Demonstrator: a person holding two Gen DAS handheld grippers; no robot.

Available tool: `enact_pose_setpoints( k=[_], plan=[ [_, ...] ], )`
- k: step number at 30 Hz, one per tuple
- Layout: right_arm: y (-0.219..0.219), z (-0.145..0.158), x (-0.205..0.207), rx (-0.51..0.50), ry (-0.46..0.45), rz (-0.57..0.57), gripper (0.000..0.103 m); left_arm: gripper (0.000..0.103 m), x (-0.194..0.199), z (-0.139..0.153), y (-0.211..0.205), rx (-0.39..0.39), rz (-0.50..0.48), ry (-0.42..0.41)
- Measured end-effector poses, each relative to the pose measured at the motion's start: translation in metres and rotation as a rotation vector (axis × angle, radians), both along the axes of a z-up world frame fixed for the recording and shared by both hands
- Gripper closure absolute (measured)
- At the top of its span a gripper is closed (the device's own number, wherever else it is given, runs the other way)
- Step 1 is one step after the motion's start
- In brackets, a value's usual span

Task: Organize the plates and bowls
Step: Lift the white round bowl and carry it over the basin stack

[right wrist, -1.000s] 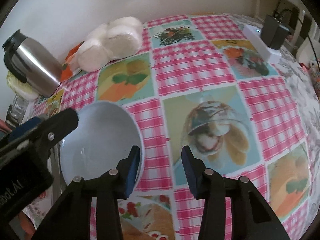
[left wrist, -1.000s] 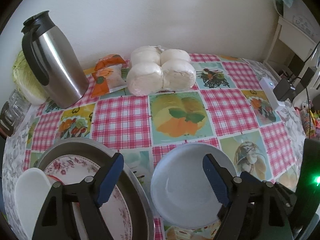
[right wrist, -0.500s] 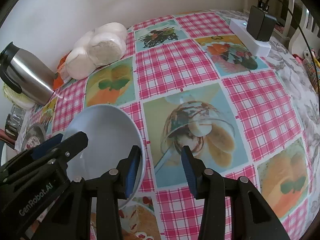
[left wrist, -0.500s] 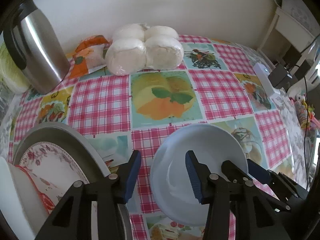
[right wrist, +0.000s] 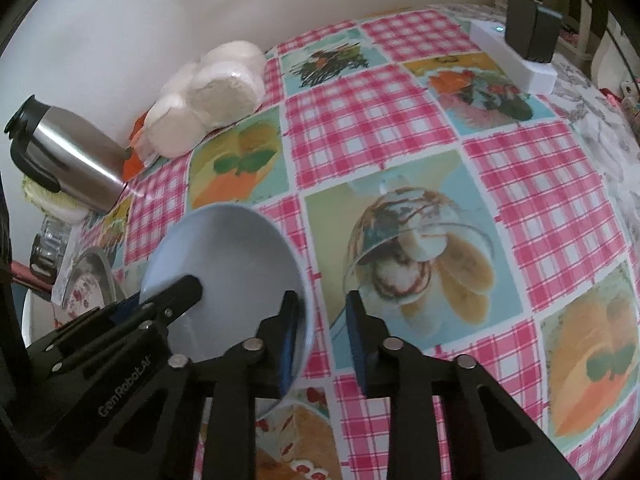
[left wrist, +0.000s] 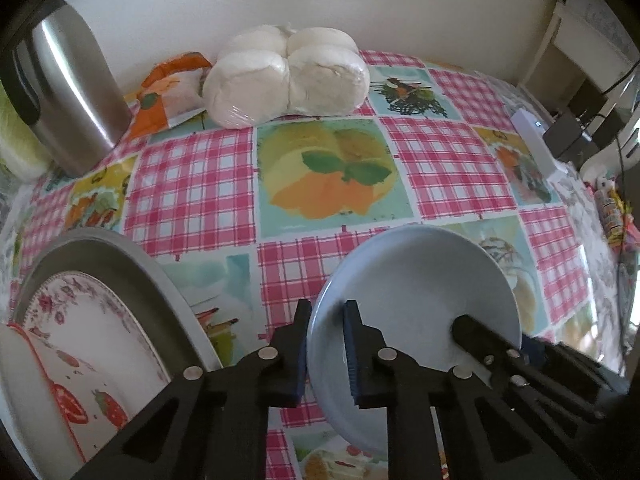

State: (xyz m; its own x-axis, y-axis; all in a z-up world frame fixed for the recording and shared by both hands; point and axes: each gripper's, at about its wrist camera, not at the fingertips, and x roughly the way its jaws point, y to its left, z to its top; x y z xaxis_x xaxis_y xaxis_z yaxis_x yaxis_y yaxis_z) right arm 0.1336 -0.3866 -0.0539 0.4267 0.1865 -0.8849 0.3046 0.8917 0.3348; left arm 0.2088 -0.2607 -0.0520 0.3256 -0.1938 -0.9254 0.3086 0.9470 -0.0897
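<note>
Where L tool (left wrist: 326, 350) pinches: pale-blue bowl (left wrist: 416, 292), tilted.

Steel thermos (left wrist: 72, 96), wrapped white buns (left wrist: 286, 78), power strip (right wrist: 514, 56) on checkered tablecloth (left wrist: 192, 184).

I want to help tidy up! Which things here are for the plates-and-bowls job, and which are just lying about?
For the job: blue bowl, flowered plate, strawberry dish, metal basin, left gripper, right gripper.
Just lying about: steel jug, wrapped white rolls, orange packet, power strip.
</note>
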Motion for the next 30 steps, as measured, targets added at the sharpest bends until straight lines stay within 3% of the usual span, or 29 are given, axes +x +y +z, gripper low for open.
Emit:
enact_pose_setpoints(
  k=[1,9,21,30],
  plan=[
    [0.001,-0.001,0.000,0.013,0.000,0.002,0.089,0.089,0.000,0.000,0.001,-0.011,0.002,0.007],
    [0.006,0.015,-0.010,0.004,0.010,-0.020,0.089,0.088,-0.009,0.010,0.009,-0.063,0.010,0.034],
    [0.050,0.077,-0.042,0.032,-0.095,0.022,0.089,0.088,-0.041,0.092,0.065,-0.171,0.072,-0.061],
    [0.086,0.115,-0.065,0.011,-0.182,0.063,0.089,0.088,-0.071,0.123,0.108,-0.224,0.136,-0.119]
  ],
)
